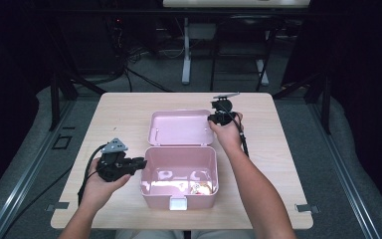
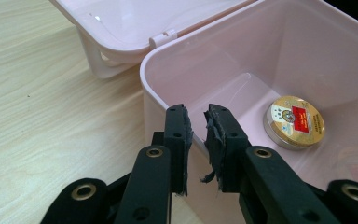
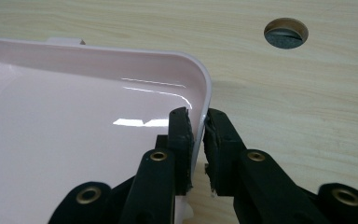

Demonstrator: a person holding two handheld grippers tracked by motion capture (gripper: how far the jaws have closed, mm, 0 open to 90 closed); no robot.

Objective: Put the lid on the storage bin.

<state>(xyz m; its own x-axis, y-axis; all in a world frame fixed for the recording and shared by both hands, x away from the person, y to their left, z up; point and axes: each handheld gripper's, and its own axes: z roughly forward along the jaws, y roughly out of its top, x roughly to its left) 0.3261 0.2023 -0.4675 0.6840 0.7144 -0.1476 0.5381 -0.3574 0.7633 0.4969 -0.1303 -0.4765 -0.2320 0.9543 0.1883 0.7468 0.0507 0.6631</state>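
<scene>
pink box (image 1: 179, 185) sat near the desk's (image 1: 278, 149) front edge, about mid-width, with its lid (image 1: 180, 128) swung fully back and lying flat toward the far edge. judged state of work: the box stands open, and either closing it or taking out its contents is left to do (which of the two, the frames do not settle).

left hand-held gripper (image 2: 198, 133) straddled the box's left wall at the rim, one jaw outside, one inside. the pads sat close to the wall, but whether they actually pressed on it could not be told from the left gripper view. in the high view the left hand-held gripper was at the box's left side.

right hand-held gripper (image 3: 198, 135) was clenched on the lid's rim near its rounded corner, pads pressing the thin plastic edge from both sides; high view put it at the lid's far right corner.

look of the box: pale pink glossy plastic, rounded corners, a white latch (image 1: 177, 203) on the front wall, hinge (image 2: 163, 37) joining lid and body. inside lay a round gold tin (image 2: 294, 122) with a red label, flat on the bottom toward the front right.

a round cable hole (image 3: 286, 32) showed in the desk beyond the lid.
</scene>
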